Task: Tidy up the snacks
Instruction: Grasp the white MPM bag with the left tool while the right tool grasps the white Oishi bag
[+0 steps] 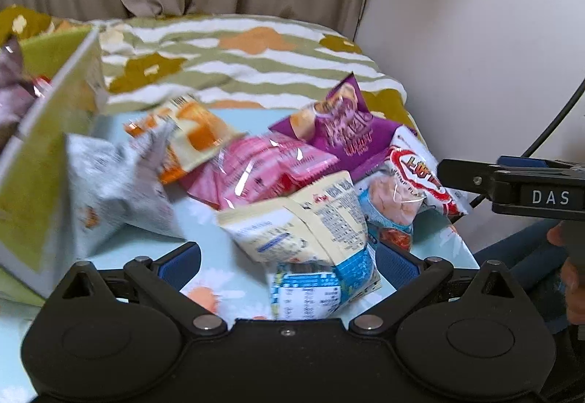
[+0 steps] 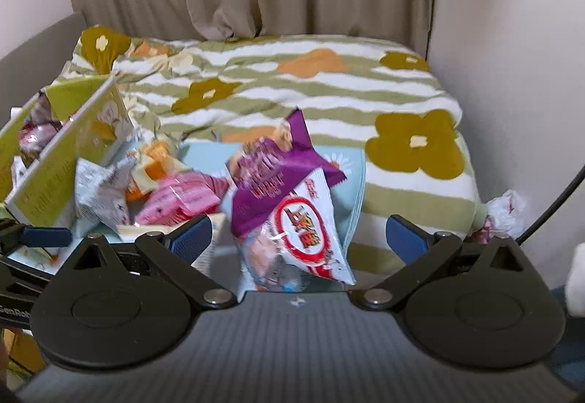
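Several snack packets lie heaped on a pale blue surface (image 1: pixel 120 256) in the left wrist view. Between the wide-spread blue fingers of the left hand-held gripper (image 1: pixel 289 266), untouched by either, sits a cream and blue packet (image 1: pixel 310 242), its long axis running away from the camera, small print too blurred to read. Behind it lie a pink packet (image 1: pixel 263 165), an orange packet (image 1: pixel 190 136), a purple packet (image 1: pixel 340 121) and a crumpled grey-white packet (image 1: pixel 113 183). To the right, a white and red packet (image 1: pixel 409 183) reads "SHRIMP". A green box (image 1: pixel 40 147) stands at left. The other tool, marked "DAS", enters at right.

From the right wrist view, the right hand-held gripper (image 2: pixel 298 238) is spread wide, with the white and red packet (image 2: pixel 303 238) between its fingers, touching neither, lengthwise toward the camera, overlapping the tilted purple packet (image 2: pixel 270 176). A flowered bedspread (image 2: pixel 402 147) lies behind.
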Action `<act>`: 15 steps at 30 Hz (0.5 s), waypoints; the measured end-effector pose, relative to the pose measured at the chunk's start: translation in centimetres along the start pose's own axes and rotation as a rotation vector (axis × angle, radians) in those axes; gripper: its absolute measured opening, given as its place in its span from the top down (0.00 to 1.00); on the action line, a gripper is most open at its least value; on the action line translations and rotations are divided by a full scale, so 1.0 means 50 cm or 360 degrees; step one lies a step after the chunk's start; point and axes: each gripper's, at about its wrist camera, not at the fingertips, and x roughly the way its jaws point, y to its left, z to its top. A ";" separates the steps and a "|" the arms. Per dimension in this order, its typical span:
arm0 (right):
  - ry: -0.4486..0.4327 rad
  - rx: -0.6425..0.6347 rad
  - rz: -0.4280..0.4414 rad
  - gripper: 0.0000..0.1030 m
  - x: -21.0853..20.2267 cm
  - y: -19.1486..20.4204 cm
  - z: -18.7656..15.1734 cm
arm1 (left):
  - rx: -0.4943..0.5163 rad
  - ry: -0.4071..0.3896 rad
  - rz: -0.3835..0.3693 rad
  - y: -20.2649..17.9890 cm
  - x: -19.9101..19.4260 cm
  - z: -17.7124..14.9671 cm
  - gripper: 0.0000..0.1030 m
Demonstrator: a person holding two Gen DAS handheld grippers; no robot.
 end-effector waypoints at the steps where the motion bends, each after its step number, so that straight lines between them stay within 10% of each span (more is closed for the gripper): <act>1: 0.0009 -0.0004 0.0015 0.00 0.011 -0.008 -0.002 | -0.0015 0.0010 -0.0010 -0.001 0.014 -0.002 0.00; 15: 0.0112 -0.0109 0.0197 0.00 0.129 -0.022 -0.014 | -0.0201 0.0126 -0.0138 0.008 0.118 -0.015 0.13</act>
